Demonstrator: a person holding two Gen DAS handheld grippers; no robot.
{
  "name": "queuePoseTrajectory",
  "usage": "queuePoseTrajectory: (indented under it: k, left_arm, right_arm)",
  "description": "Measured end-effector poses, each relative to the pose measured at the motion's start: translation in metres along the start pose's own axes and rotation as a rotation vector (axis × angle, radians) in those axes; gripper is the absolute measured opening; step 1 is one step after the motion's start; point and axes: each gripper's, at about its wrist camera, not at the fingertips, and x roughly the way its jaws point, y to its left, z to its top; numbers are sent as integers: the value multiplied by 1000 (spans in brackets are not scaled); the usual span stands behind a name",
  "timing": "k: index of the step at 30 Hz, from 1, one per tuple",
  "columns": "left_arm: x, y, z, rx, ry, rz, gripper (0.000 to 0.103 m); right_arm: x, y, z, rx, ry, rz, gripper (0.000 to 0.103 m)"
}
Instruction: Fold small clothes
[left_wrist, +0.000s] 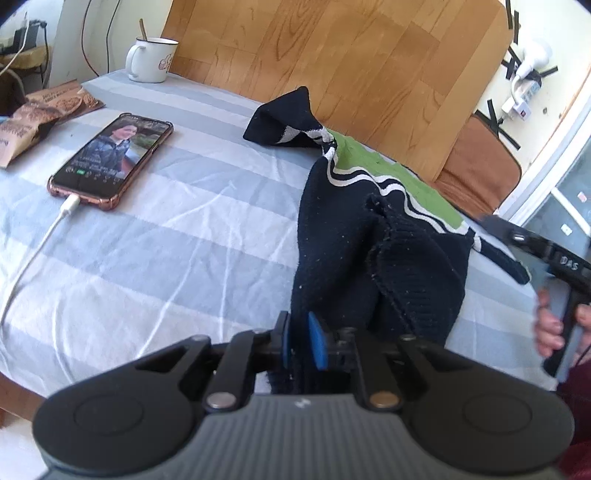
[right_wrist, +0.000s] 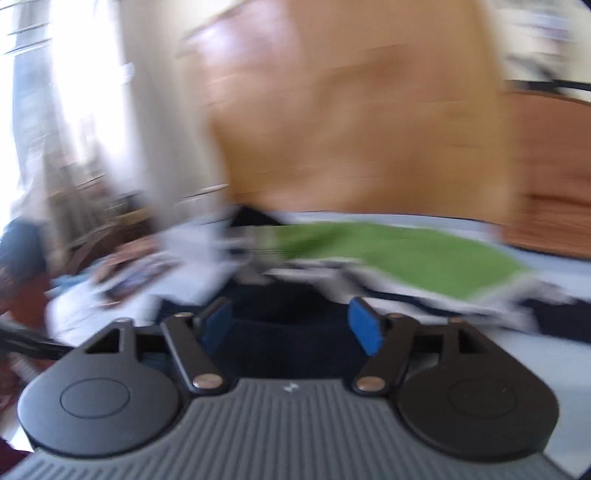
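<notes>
Between left gripper (left_wrist: 300, 341) pads: navy garment (left_wrist: 369, 258).

A phone (left_wrist: 110, 160) with a white cable (left_wrist: 33, 254) plugged in lies on the striped sheet (left_wrist: 184, 240), near snack bags (left_wrist: 33, 118) and a white mug (left_wrist: 149, 59).

Bare striped blue-and-white bedsheet (left_wrist: 177, 236) lies open between the garment and the rose-gold-cased smartphone (left_wrist: 110, 158). Its white charging cable (left_wrist: 33, 258) trails left; a white enamel mug (left_wrist: 149, 59) stands at the far edge.

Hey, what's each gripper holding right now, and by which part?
The left gripper is shut on the navy garment, pinching its near bottom edge. The right gripper is open and holds nothing.
</notes>
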Motion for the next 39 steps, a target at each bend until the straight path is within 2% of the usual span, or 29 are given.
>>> queuePoseTrajectory:
  k: [2, 5, 6, 7, 8, 9, 10, 12, 15, 18, 20, 22, 24, 25, 27, 28, 30, 31, 33, 34, 36, 39]
  left_arm:
    - [2, 1, -1, 4, -4, -9, 13]
    - [3, 1, -2, 14, -5, -23, 12]
    - [3, 2, -2, 17, -5, -30, 12]
    - [4, 3, -1, 23, -4, -38, 11]
    - [3, 3, -2, 29, -4, -44, 11]
    - [2, 3, -1, 37, -6, -52, 10]
    - [0, 2, -1, 42, -11, -62, 10]
    - [-6, 2, 2, 49, -22, -87, 10]
    - [-17, 3, 5, 46, -46, -140, 10]
    - [-23, -1, 4, 54, -52, -158, 10]
    - [-16, -5, 0, 57, -18, -184, 10]
    - [-5, -12, -7, 80, 30, -195, 10]
    - [5, -17, -13, 110, 73, -172, 11]
    - [9, -17, -14, 118, 97, -160, 11]
    - [8, -14, -11, 139, 115, -138, 12]
    - [3, -11, -5, 152, 96, -117, 12]
    - [-10, -5, 10, 163, 28, -77, 17]
    - [-16, -2, 20, 158, -10, -59, 20]
    - [-21, 1, 40, 139, -77, -16, 41]
    - [-21, 1, 50, 124, -109, 9, 45]
    - [-18, -2, 69, 103, -160, 30, 45]
    - [-6, -9, 87, 80, -202, -14, 46]
  right_arm:
    - [37, 22, 7, -78, 54, 41, 83]
    - [78, 49, 5, -169, 129, -5, 82]
    - [86, 52, 4, -166, 157, -10, 74]
    - [93, 49, 2, -147, 190, 2, 46]
    - [94, 38, -3, -125, 212, 0, 35]
    - [88, 29, -6, -102, 204, -15, 18]
    - [78, 18, -8, -69, 180, -5, 17]
    - [41, 1, -5, 0, 85, -20, 17]
    - [-37, -33, -4, 106, -106, -60, 17]
    - [-120, -62, -23, 220, -258, -104, 17]
    - [-164, -70, -50, 275, -290, -174, 17]
    - [-195, -74, -84, 345, -276, -214, 18]
    - [-209, -77, -120, 423, -230, -223, 21]
    - [-211, -78, -133, 444, -186, -233, 31]
    - [-219, -76, -149, 439, -137, -333, 40]
    - [-226, -79, -152, 446, -148, -389, 47]
    - [-243, -95, -148, 515, -233, -453, 48]
    - [-249, -103, -142, 550, -282, -450, 48]
    - [-248, -113, -126, 562, -337, -442, 48]
    - [-241, -117, -115, 547, -347, -440, 48]
    - [-214, -124, -94, 519, -341, -392, 48]
    - [-158, -131, -53, 472, -268, -267, 49]
